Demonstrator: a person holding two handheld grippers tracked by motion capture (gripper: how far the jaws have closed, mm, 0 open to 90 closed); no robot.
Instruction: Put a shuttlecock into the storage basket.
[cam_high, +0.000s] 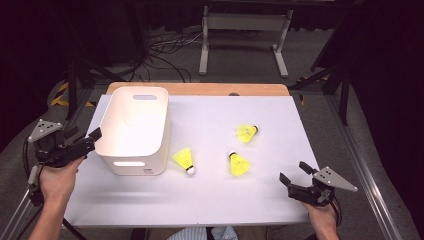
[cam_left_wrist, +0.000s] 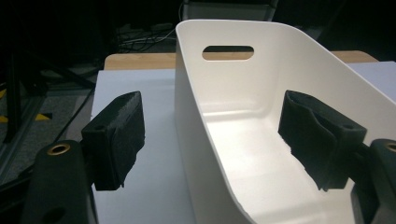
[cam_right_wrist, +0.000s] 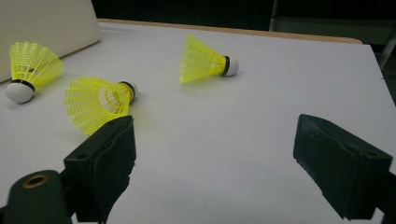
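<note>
**Two open tongs, a white box and three yellow birdies**

From the high view, a white mat (cam_high: 200, 200) lies on a wooden table (cam_high: 200, 89). A white box (cam_high: 134, 131) stands on the left part of the mat. No words or labels can be read on it. Three yellow birdies lie on the mat to the right of the box. The first birdie (cam_high: 184, 160) lies just beside the box's front corner. The second birdie (cam_high: 239, 164) is in the middle, and the third birdie (cam_high: 247, 132) is farther back. The left gripper (cam_high: 90, 140) is held near the box's left side, with its jaws apart and holding nothing. The right gripper (cam_high: 292, 172) hangs over the front right part of the mat, well apart from the birdies, and it is open too. Cables (cam_high: 165, 50) and a grey stand (cam_high: 245, 30) are on the floor behind the table.

In the left gripper view, the left wall of the box (cam_left_wrist: 233, 140) rises between the two open black jaws. One jaw is outside the box and one is over its inside. The box is empty.

In the right gripper view, the jaws are wide apart over bare mat (cam_right_wrist: 224, 140). The second birdie (cam_right_wrist: 95, 102) lies just beyond the left jaw. The first birdie (cam_right_wrist: 30, 67) is at the far left, by the box (cam_right_wrist: 46, 28). The third birdie (cam_right_wrist: 203, 60) is farther off. Nothing stands between the jaws and the birdies.
</note>
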